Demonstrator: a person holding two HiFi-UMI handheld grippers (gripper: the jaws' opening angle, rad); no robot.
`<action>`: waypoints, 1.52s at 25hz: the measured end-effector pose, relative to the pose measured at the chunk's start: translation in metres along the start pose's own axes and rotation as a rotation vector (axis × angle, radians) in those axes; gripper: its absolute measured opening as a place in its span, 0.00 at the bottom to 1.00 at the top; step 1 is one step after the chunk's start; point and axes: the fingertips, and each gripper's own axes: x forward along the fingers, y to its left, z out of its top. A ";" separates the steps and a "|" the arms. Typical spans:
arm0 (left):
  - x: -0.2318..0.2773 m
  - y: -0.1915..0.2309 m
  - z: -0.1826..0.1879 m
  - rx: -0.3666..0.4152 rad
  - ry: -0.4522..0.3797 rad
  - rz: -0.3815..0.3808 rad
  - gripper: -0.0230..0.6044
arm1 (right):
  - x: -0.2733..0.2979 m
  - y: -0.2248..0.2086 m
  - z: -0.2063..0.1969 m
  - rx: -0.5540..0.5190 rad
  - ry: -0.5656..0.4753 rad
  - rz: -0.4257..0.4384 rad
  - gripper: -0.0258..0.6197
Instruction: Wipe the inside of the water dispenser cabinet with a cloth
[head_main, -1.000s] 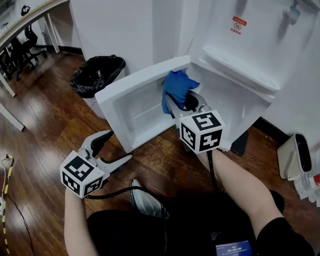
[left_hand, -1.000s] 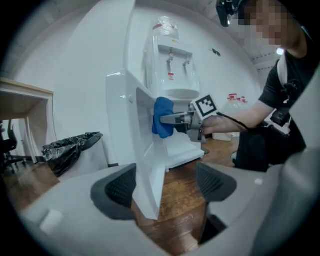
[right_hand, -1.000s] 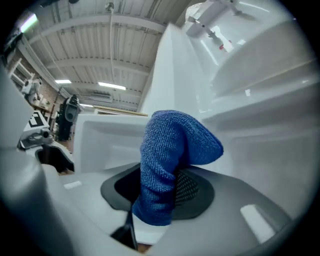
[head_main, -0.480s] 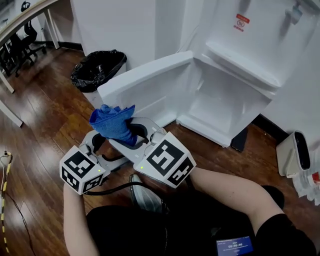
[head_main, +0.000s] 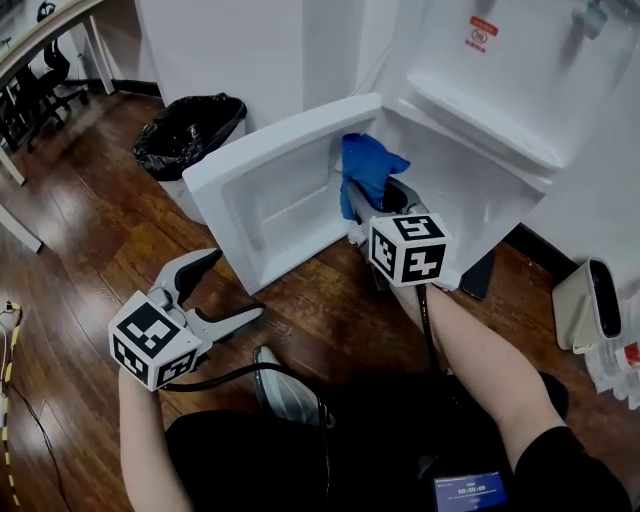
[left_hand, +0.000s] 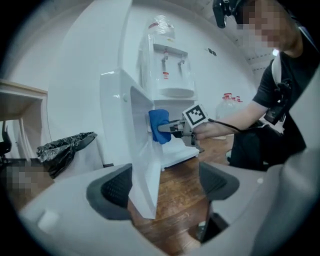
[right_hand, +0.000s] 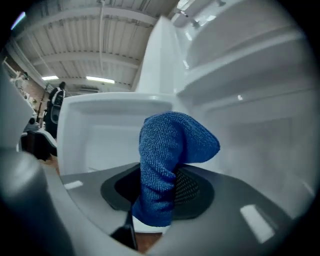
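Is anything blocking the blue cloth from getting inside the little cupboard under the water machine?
No, nothing visible is. The cabinet door stands wide open, and the right gripper, shut on the blue cloth, holds it right at the opening of the cabinet. The inside that shows looks bare and white.

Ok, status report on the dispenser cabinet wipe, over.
Left gripper open, jaws just opening, nothing held. Right gripper shut on blue cloth at cabinet mouth. Door open, nothing blocking.

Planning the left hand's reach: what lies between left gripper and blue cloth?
The open cabinet door, per the left gripper view. The left gripper, jaws just opening, grips nothing; the right gripper holds the cloth.
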 end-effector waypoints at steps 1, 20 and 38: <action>0.000 0.001 0.000 -0.002 -0.001 0.001 0.71 | 0.000 -0.013 0.000 -0.001 -0.002 -0.024 0.27; 0.000 0.007 0.011 -0.079 -0.042 0.054 0.71 | 0.011 0.163 -0.007 -0.192 -0.176 0.373 0.27; 0.005 0.027 0.012 -0.100 -0.069 0.134 0.72 | 0.034 0.154 -0.041 -0.211 -0.136 0.143 0.27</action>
